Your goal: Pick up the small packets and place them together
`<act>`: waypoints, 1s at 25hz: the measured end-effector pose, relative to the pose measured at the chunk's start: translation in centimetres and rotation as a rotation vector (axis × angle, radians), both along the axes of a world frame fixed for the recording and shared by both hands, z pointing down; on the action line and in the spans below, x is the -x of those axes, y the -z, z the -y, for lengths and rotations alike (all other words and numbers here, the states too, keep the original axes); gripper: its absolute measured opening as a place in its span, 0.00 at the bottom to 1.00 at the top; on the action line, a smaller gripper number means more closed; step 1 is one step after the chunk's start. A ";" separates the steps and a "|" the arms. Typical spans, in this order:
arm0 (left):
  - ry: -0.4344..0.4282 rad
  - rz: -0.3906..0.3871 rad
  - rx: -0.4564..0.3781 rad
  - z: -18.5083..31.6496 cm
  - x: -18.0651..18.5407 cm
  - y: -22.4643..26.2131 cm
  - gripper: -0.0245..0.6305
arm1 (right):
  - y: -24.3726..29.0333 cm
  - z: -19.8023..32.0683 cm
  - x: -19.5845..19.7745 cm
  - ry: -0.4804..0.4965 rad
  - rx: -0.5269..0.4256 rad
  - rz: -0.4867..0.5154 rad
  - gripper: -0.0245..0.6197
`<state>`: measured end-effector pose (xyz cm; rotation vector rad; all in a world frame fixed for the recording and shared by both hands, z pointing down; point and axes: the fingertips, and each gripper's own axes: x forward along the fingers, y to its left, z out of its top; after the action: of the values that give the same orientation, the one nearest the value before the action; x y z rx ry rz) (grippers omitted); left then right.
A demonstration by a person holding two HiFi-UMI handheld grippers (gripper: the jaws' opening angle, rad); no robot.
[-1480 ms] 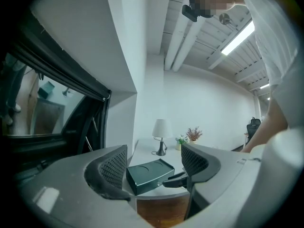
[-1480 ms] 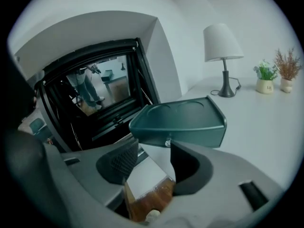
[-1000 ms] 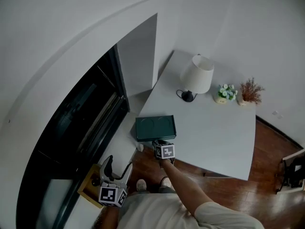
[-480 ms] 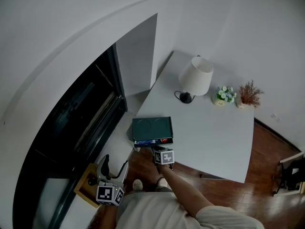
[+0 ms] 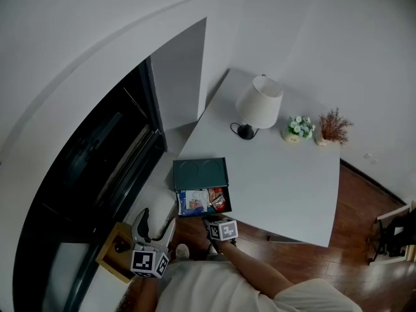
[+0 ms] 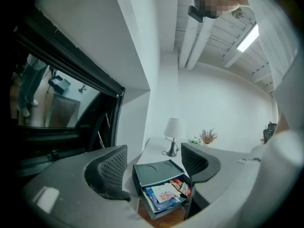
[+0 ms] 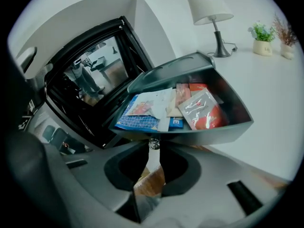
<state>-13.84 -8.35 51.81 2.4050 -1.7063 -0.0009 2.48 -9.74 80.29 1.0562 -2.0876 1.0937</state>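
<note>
A dark green box (image 5: 200,172) stands at the near left corner of the white table (image 5: 286,181). Its drawer (image 5: 224,208) is slid out toward me. Inside lie several small packets: a blue-and-white one (image 5: 192,201) (image 7: 142,109) and a red one (image 5: 219,203) (image 7: 207,111) among them. My right gripper (image 5: 211,218) (image 7: 153,145) is shut on the small metal drawer knob (image 7: 153,144) at the drawer's front. My left gripper (image 5: 155,226) (image 6: 154,167) hangs open below and left of the table with nothing between its jaws, facing the box (image 6: 154,171).
A white-shaded lamp (image 5: 259,105), a small flower pot (image 5: 295,129) and a dried plant (image 5: 330,127) stand at the table's far side. A black-framed window (image 5: 97,161) runs along the left. A wooden stand (image 5: 116,253) sits below my left gripper, over wooden floor.
The drawer has slid out of the box toward me with my right gripper on its knob, and the packets have come into sight. The left gripper has barely moved.
</note>
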 end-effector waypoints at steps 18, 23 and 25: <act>-0.059 -0.014 -0.025 1.3 -2.9 0.3 0.55 | 20.9 3.7 -4.9 -0.072 -0.645 0.158 0.21; -0.077 0.026 -0.056 2.1 -3.9 1.4 0.55 | 29.9 5.1 -6.1 -0.088 -0.913 0.164 0.22; -0.082 0.049 -0.070 2.4 -4.1 2.0 0.55 | 31.7 5.0 -6.6 -0.079 -0.968 0.144 0.22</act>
<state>-9.69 -10.72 49.83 2.5440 -1.6533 0.0100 9.03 -14.72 48.60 1.5050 -2.7757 0.1120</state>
